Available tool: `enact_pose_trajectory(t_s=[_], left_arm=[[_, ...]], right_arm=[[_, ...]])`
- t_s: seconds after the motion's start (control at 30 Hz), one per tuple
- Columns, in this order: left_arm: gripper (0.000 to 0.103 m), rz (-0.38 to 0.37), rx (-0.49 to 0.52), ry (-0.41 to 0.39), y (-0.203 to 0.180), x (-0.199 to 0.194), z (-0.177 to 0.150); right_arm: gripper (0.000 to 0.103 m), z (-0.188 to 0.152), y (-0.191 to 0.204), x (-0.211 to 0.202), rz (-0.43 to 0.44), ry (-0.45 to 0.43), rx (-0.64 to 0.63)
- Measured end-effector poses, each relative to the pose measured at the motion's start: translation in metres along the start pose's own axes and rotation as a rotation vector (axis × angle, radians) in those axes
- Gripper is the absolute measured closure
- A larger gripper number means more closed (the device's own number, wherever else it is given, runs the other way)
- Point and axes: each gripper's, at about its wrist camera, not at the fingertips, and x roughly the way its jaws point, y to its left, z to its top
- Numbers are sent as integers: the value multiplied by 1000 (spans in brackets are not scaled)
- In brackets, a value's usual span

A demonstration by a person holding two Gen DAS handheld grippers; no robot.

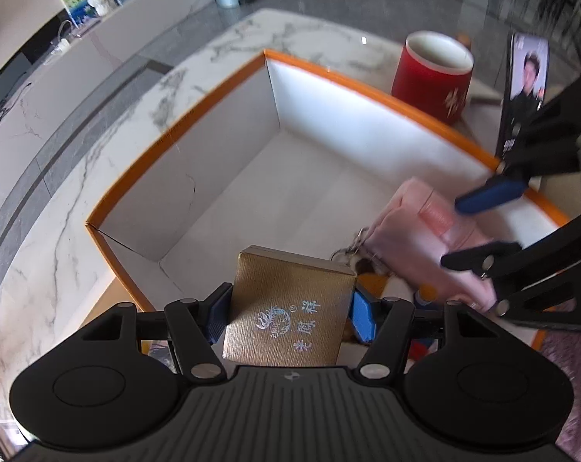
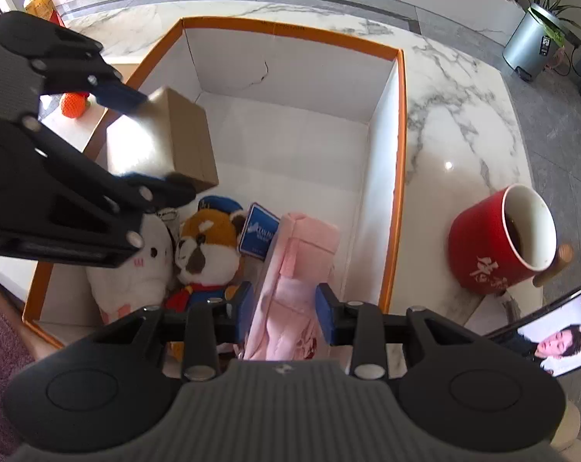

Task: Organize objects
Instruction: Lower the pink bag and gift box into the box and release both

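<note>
The right wrist view alone shows what already lies in the near part of the orange-rimmed box (image 2: 400, 123): a white plush toy (image 2: 136, 269), a brown-and-white plush dog (image 2: 209, 246) in a blue cap, and a small blue card (image 2: 257, 233) standing behind it. It also shows an orange toy (image 2: 74, 104) on the surface (image 2: 456, 88) beyond the box's left wall, the dark drink inside the red mug (image 2: 483, 246), and a potted plant in a grey bin (image 2: 529, 44) on the floor far right. The left wrist view alone shows the printed emblem and characters on the face of the gold box (image 1: 290, 308), and a cluttered white counter (image 1: 98, 4) far left. Both views catch the phone (image 1: 523, 88) propped right of the box, its screen lit.

The left tool (image 1: 288, 312) is clenched on the gold box, one blue pad against each side, and holds it over the box's near left part, above the plush toys. The right tool (image 2: 284, 308) is clenched on a pink pouch (image 2: 290, 277), its blue pads pressing the soft fabric from both sides; the pouch hangs inside the box along its right wall, just beside the plush dog. The two held things are near each other, not touching. The far half of the box floor is bare white.
</note>
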Motion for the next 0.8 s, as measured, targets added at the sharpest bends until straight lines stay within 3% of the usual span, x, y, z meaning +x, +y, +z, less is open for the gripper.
enact_pose_trajectory(t_s=[0.17,0.37,0.47,0.8], left_arm=[[30,36,114,112,0,18,1],[29,12,204,206,-5,46,-1],[29,20,256,217,-10,50,-4],[26,-27,257,152,-3,39,-15]], right_arm=[[65,3,3,3,1,-9,-8],[64,3,6,4,-7,-9,-13],[63,3,6,4,-10,-4,-16],[55,5,11,4,-19,17,0]])
